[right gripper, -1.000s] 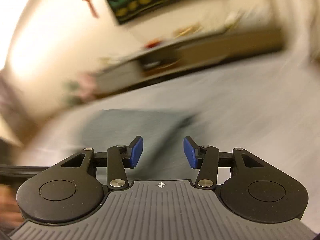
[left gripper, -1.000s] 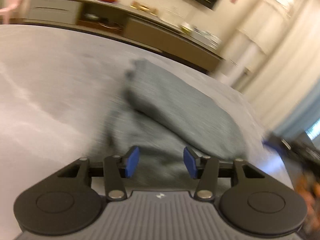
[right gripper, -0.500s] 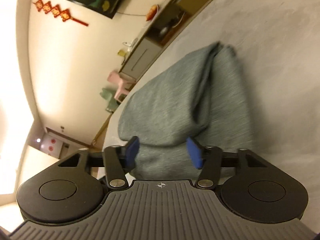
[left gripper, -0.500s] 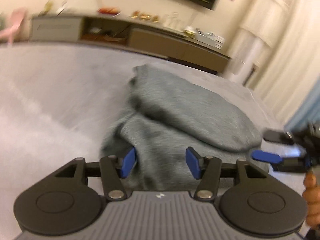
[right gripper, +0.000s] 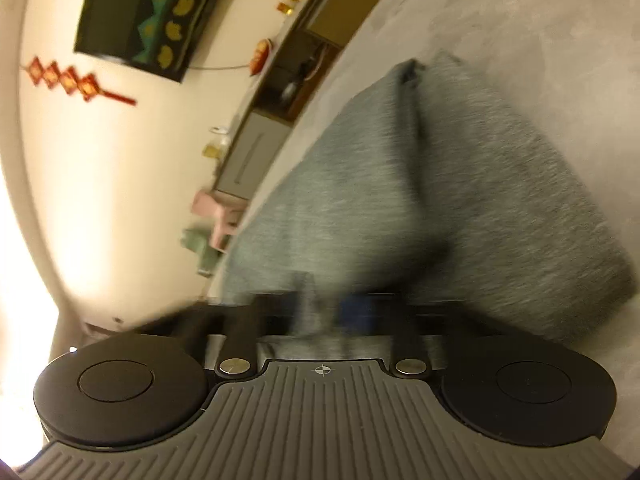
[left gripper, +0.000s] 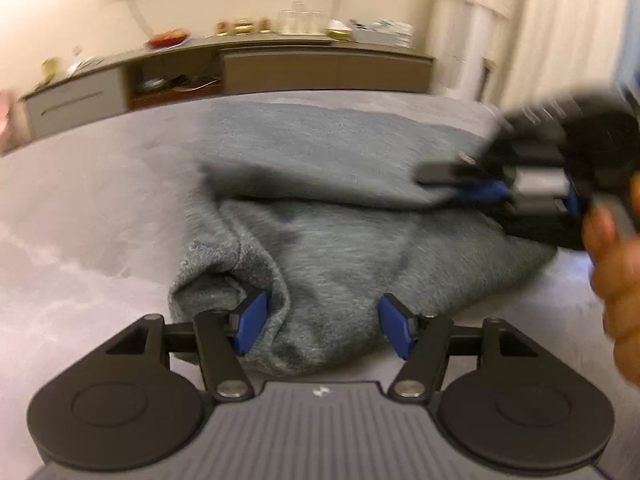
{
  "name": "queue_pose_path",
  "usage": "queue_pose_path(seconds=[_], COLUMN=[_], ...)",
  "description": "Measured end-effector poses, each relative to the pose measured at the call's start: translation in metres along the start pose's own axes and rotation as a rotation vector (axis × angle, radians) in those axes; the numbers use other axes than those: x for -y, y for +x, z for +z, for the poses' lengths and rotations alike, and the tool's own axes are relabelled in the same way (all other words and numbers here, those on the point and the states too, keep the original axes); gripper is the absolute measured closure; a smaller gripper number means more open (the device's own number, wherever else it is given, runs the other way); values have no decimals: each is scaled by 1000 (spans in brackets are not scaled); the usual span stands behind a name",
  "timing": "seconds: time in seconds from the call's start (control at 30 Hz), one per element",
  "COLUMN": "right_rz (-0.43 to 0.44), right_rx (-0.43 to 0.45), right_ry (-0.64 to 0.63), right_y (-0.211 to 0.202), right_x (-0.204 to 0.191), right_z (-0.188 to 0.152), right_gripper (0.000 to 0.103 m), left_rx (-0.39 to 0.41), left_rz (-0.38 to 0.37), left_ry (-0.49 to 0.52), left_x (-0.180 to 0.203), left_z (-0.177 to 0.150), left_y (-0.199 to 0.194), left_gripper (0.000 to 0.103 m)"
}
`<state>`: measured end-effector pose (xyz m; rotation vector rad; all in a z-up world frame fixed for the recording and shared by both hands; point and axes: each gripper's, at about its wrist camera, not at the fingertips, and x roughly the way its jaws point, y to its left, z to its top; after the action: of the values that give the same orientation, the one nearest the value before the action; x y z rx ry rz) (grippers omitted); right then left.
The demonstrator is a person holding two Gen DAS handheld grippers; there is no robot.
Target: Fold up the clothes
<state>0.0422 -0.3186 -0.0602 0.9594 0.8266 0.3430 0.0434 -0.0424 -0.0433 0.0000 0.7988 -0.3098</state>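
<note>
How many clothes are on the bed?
1: a grey garment bunched on the grey bed, between the left claw and the right claw. More could hide underneath.

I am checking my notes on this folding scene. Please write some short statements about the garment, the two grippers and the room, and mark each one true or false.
1. The grey knitted garment lies on a grey bed cover. True.
2. The left gripper is clamped shut on the garment. False: its jaws are opening, cloth between them.
3. The right gripper is shut on the garment's edge. True.
4. The garment is bright red. False: it is grey.
5. A long low sideboard stands by the wall. True.
</note>
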Motion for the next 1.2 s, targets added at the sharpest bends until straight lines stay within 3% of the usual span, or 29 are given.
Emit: queue_pose_path(seconds=[0.13, 0.2, 0.27, 0.4, 0.43, 0.53, 0.6, 0.63, 0.67, 0.7, 0.77, 0.83, 0.93, 1.1, 1.17, 1.2], right_rz=[36, 37, 13, -30, -28, -37, -104, -152, -221, -298, -465, -618, -711, -770, -783, -777], right_rx=[-14, -36, -67, -96, -94, -70, -21, 15, 55, 97, 179, 199, 124, 210, 208, 193], right_ry=[-88, -136, -143, -141, -189, -439, -722, -881, -1048, -1220, -1548, -1771, -1861, -1931, -1936, -1932], right_y=[-34, -59, -83, -91, -93, -99, -98, -94, -84, -71, -44, -10, 18, 39, 57, 63], right_x=[-7, -4, 7, 25, 19, -22, -60, -79, -91, -101, -113, -108, -100, -110, -119, -121], right_z=[-8, -16, -23, -31, -33, -45, -64, -78, -93, -108, -139, -156, -161, -159, -153, -150], right_gripper=[103, 103, 103, 103, 103, 100, 86, 67, 48, 43, 40, 47, 50, 55, 60, 63], left_rx=[33, 25, 39, 39, 43, 91, 152, 184, 215, 230, 219, 157, 43, 9, 9, 9], left_rz=[-66, -79, -92, -26, -2, 110, 213, 239, 217, 167, 41, -52, -136, -165, -166, -176], left_ry=[-315, -388, -371, -286, -263, -162, -70, -30, -4, 4, -15, -77, -173, -152, -140, -157], left_x=[-56, -75, -77, -61, -56, -38, -23, -17, -12, -8, -6, -14, -34, -40, -39, -42], left_z=[-4, -10, -14, -12, -11, -11, -11, -12, -12, -11, -5, -3, -2, 1, 0, 0], left_y=[-13, -9, -9, -10, -14, -32, -48, -56, -63, -65, -59, -40, -7, -4, -3, 0], left_gripper=[42, 43, 43, 42, 44, 45, 45, 45, 44, 42, 40, 40, 47, 48, 48, 54])
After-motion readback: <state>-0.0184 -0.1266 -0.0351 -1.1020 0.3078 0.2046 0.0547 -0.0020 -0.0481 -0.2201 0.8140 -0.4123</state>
